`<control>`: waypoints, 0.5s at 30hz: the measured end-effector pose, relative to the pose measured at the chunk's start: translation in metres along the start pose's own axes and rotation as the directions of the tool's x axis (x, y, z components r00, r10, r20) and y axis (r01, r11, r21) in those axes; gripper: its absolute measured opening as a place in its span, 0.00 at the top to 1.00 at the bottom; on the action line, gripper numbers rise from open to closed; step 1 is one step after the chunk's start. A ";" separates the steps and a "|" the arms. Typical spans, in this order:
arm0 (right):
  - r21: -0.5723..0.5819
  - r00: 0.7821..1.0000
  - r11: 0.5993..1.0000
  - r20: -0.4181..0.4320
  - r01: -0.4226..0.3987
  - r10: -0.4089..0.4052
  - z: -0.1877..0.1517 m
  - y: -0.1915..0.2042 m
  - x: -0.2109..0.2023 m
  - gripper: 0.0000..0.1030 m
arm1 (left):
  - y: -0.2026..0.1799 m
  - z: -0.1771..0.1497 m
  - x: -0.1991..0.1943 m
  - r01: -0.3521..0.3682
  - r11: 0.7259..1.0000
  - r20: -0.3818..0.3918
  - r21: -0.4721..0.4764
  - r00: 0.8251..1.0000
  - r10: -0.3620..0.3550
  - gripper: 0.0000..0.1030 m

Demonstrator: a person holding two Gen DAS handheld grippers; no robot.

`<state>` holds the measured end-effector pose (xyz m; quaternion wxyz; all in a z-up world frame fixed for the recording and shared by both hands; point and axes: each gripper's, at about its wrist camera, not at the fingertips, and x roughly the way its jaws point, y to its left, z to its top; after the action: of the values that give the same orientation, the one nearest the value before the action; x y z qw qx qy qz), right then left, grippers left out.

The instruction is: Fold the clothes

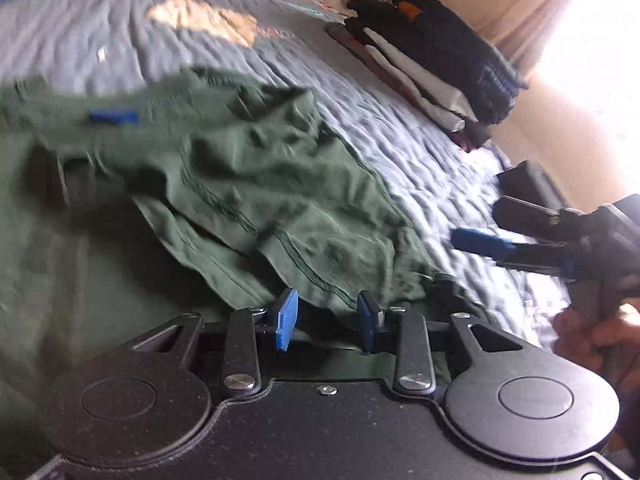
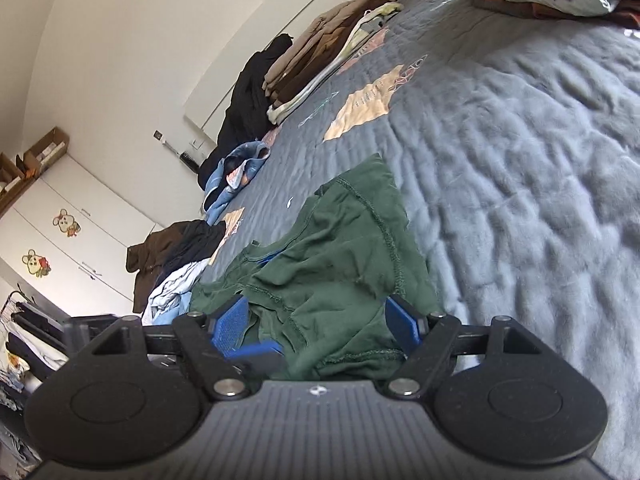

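Where the grey-blue quilt (image 2: 520, 160) lies bare of readable writing or labels, a crumpled green garment (image 1: 248, 184) sits at its near edge. Left gripper (image 1: 328, 320): jaws part-way apart, green cloth lying between the blue pads, grip unclear. Right gripper (image 2: 316, 320): jaws wide, cloth bunched between them unpinched; folded stack (image 1: 440, 64) far right.

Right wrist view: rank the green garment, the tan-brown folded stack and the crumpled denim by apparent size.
1. green garment, though nearest the camera
2. tan-brown folded stack
3. crumpled denim
True sizes unsure.
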<state>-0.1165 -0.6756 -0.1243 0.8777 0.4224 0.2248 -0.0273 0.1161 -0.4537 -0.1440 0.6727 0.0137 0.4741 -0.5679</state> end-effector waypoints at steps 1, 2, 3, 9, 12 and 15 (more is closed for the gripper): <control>0.001 1.000 1.000 -0.007 0.002 -0.002 -0.002 -0.001 0.003 0.27 | 0.004 -0.003 0.000 0.034 0.999 -0.003 -0.035 0.999 -0.034 0.69; 0.001 1.000 1.000 -0.015 0.005 -0.005 -0.004 -0.001 0.007 0.27 | 0.008 -0.005 0.001 0.068 0.995 -0.005 -0.071 0.998 -0.069 0.69; 0.002 1.000 1.000 -0.024 0.007 -0.007 -0.006 -0.002 0.010 0.27 | 0.011 -0.008 0.001 0.100 0.989 -0.006 -0.105 0.995 -0.101 0.69; -0.005 0.999 1.000 -0.050 0.021 -0.021 -0.011 -0.001 0.017 0.27 | 0.022 -0.004 0.005 0.148 0.964 0.075 -0.221 0.988 -0.135 0.69; -0.001 0.998 0.999 -0.053 0.032 -0.032 -0.012 -0.004 0.017 0.27 | 0.018 -0.001 0.008 0.161 0.961 0.093 -0.224 0.985 -0.143 0.79; 0.010 0.997 0.999 -0.065 0.050 -0.049 -0.012 -0.010 0.018 0.27 | 0.005 -0.003 0.006 0.154 0.975 0.106 -0.160 0.985 -0.138 0.96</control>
<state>-0.1076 -0.6704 -0.1458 0.8664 0.4226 0.2633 -0.0368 0.1176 -0.4548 -0.1525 0.6494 -0.1049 0.4877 -0.5739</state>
